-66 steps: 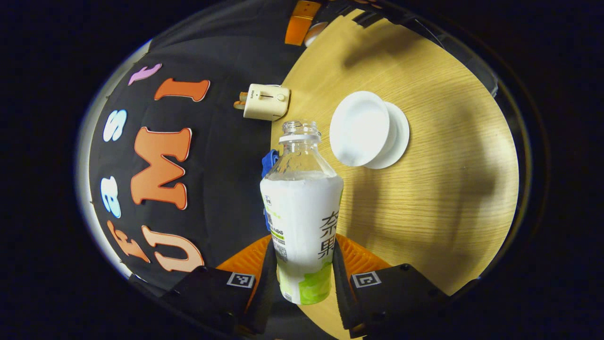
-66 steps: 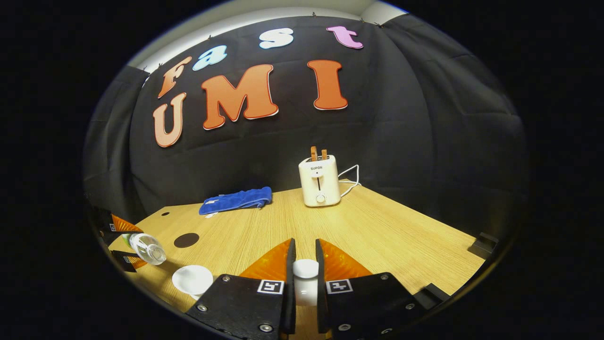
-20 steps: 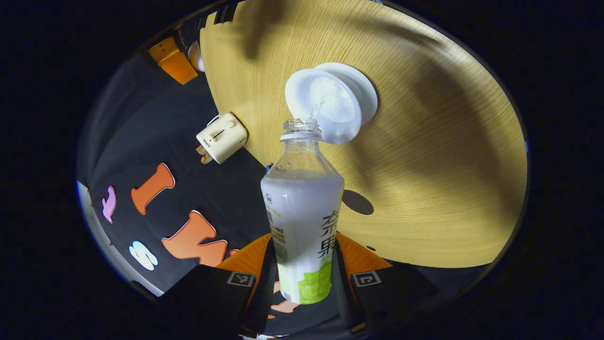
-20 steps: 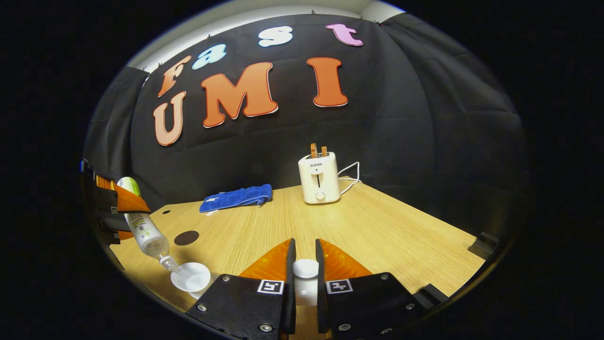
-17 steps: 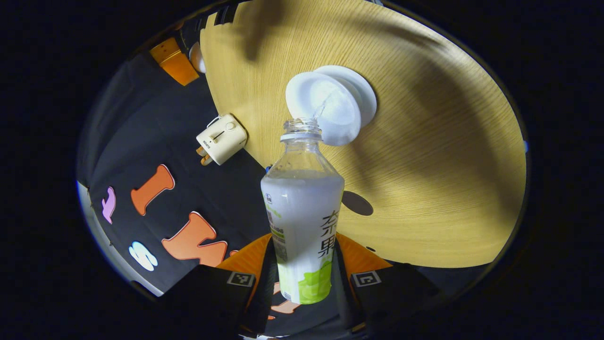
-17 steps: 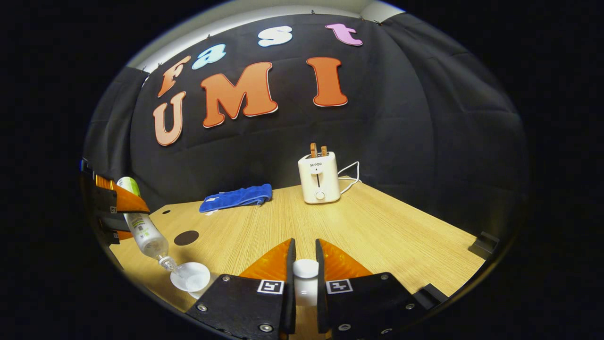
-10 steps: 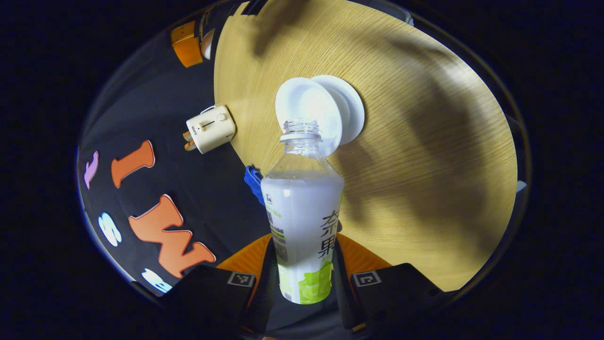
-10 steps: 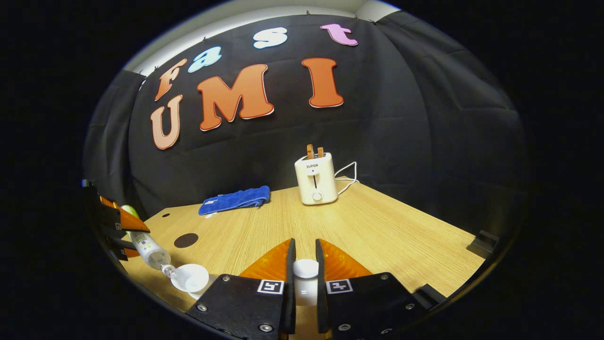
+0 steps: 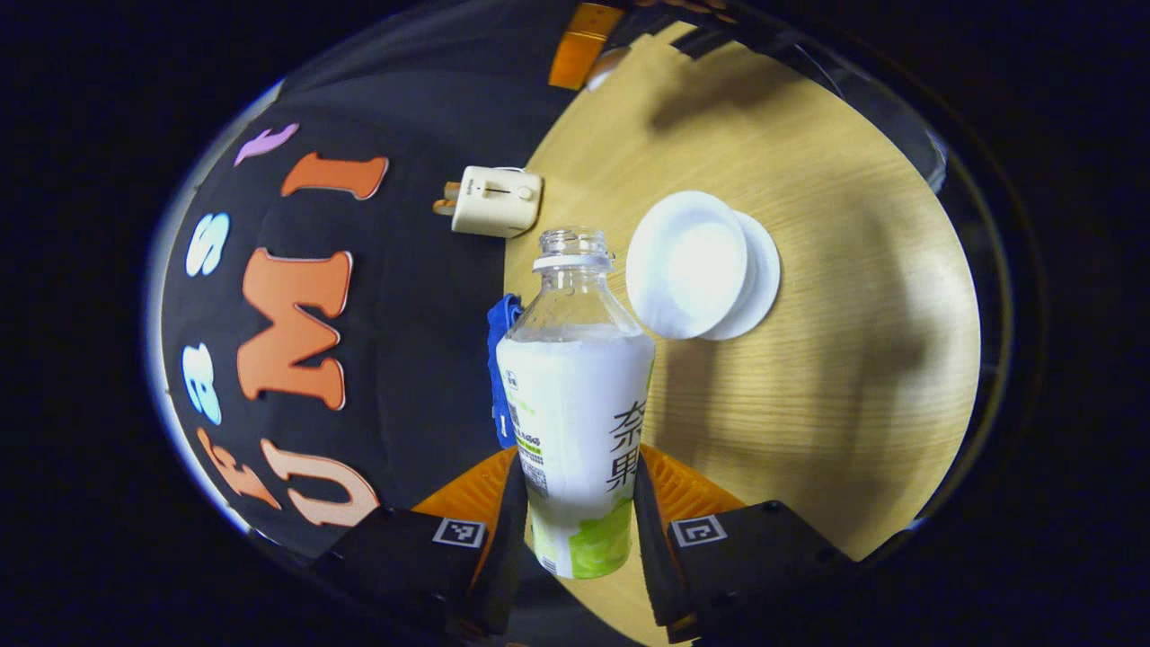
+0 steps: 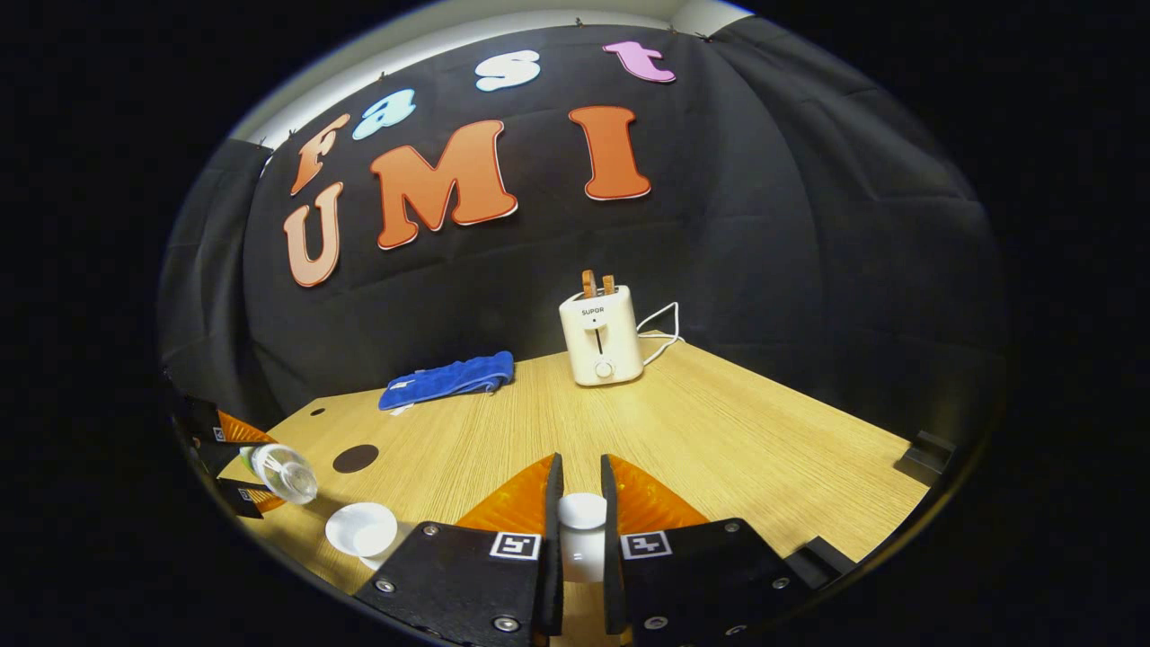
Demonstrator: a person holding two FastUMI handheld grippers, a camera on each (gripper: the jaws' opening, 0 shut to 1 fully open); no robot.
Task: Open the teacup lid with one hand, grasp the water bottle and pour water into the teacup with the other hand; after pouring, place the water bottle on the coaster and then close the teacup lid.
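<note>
In the left gripper view, my left gripper (image 9: 575,517) is shut on the water bottle (image 9: 575,404), an uncapped clear bottle with a white and green label, lying roughly level. Its mouth is beside the open white teacup (image 9: 690,265) on its saucer, not over it. In the right gripper view, my right gripper (image 10: 581,530) is shut on the white knob of the teacup lid (image 10: 582,521), held above the table. There the teacup (image 10: 361,530) sits at lower left, with the bottle (image 10: 280,473) and the left gripper (image 10: 229,463) beside it. A dark round coaster (image 10: 356,458) lies behind the cup.
A cream toaster (image 10: 600,336) with a white cord stands at the back of the wooden table (image 10: 737,449). A blue cloth (image 10: 449,379) lies along the back edge, left of the toaster. Black blocks sit at the table's right edge (image 10: 916,454).
The bottle was tipped mouth-down over the teacup with water running into it. It has swung back to about level and off to the cup's side. The right gripper with the lid stayed put.
</note>
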